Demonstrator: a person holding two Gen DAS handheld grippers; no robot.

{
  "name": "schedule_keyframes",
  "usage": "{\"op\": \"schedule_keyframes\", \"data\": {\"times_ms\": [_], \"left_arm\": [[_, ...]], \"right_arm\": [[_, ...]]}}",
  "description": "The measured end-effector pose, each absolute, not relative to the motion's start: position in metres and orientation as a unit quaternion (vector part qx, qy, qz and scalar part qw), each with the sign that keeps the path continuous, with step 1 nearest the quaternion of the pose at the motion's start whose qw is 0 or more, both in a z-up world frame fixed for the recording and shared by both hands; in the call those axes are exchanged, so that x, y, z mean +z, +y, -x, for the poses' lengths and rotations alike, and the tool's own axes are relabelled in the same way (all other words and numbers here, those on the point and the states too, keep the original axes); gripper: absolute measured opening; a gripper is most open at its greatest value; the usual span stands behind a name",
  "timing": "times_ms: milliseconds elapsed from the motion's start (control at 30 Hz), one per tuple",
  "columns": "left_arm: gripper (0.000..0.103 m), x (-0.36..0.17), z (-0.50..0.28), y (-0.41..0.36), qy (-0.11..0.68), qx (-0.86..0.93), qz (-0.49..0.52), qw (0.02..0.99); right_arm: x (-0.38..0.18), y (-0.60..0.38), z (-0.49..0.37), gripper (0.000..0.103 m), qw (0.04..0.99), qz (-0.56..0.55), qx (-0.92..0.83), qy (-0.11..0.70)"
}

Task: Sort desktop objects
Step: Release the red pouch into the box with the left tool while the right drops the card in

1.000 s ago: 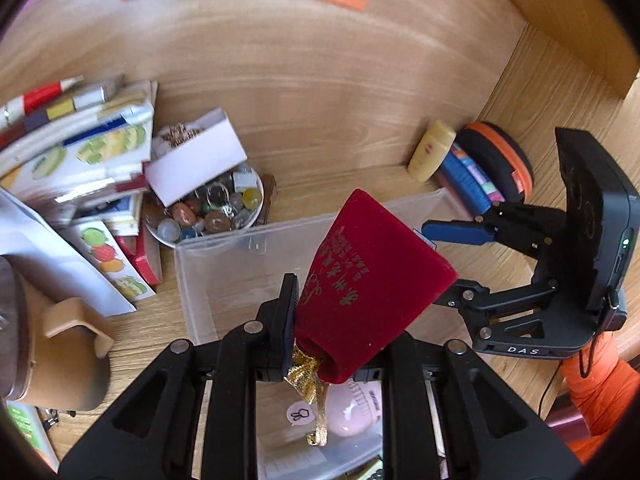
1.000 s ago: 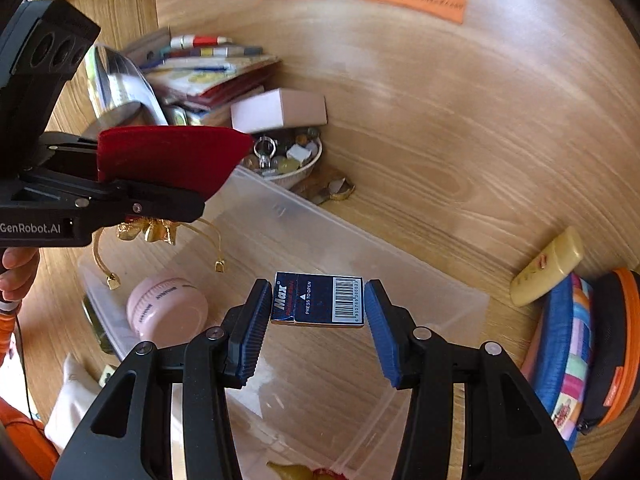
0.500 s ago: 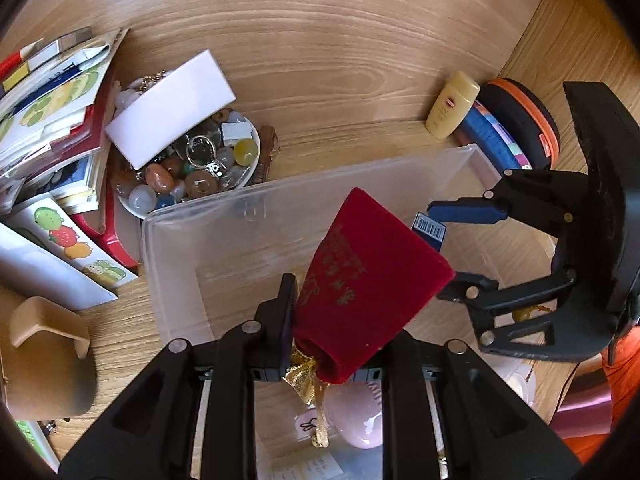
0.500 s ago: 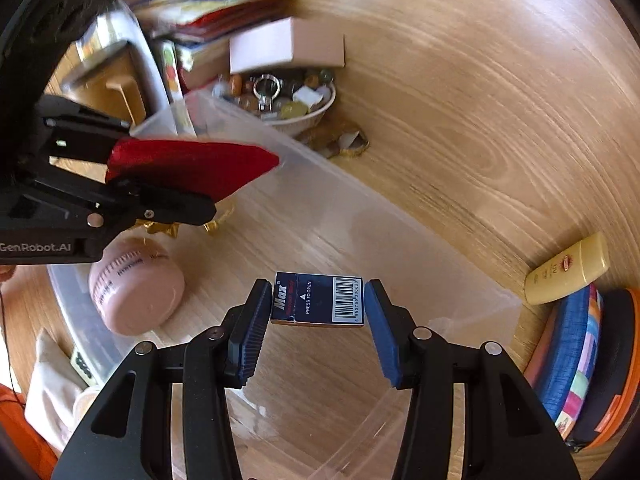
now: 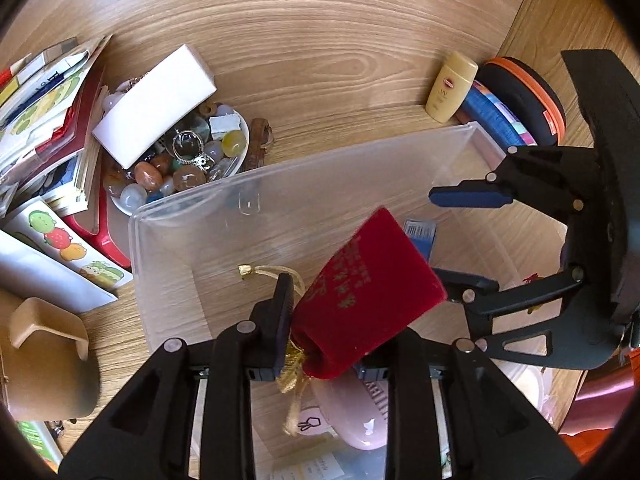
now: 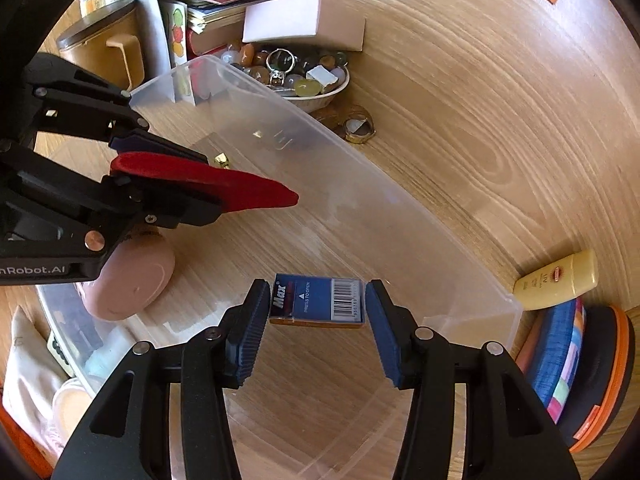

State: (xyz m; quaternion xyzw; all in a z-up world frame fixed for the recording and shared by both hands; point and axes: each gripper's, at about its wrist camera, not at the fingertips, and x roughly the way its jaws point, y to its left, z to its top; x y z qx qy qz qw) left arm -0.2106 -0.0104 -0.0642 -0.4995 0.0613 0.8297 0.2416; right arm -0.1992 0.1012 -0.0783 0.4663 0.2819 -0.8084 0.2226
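- I am holding both grippers tilted down over the clear plastic bin (image 5: 304,184), which is sitting on the wooden desk (image 5: 320,40).
- My left gripper (image 5: 332,320) is carrying the red velvet pouch (image 5: 368,292) above the bin; its jaws are opening, with the gathered neck of the pouch still between them and the pouch's body sticking out ahead. Its gold cord (image 5: 296,376) is hanging below the jaws, one gold bell end (image 5: 245,271) showing to the left over the bin.
- My right gripper (image 6: 316,320) is over the other end of the bin, and its jaws are opening too. The small blue staple box (image 6: 318,300) is sitting between the pads, its left end against the left pad and a thin gap showing at the right pad.
- I am seeing a pink oval case (image 6: 132,276) lying inside the bin beneath the left gripper.
- Beyond the bin's far wall, a white bowl of stones and rings (image 5: 180,160) is standing with a white box (image 5: 156,104) resting across it, next to a stack of booklets (image 5: 44,100).
- A yellow bottle (image 6: 556,280) is lying just outside the bin's corner, beside a round striped case (image 6: 560,360).
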Motion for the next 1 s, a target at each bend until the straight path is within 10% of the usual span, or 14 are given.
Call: {"op": "schedule_keyframes", "data": {"times_ms": [167, 500, 1000], "left_arm": [[0.045, -0.059, 0.204, -0.013, 0.068, 0.841, 0.483, 0.232], [0.074, -0.024, 0.168, -0.017, 0.105, 0.883, 0.413, 0.198], [0.092, 0.004, 0.104, -0.031, 0.118, 0.906, 0.367, 0.175]], "right_arm": [[-0.072, 0.099, 0.192, 0.067, 0.214, -0.441, -0.818, 0.301], [-0.048, 0.107, 0.178, 0.068, 0.2, -0.404, -0.84, 0.3], [0.018, 0.137, 0.096, 0.077, 0.189, -0.328, -0.889, 0.256]]}}
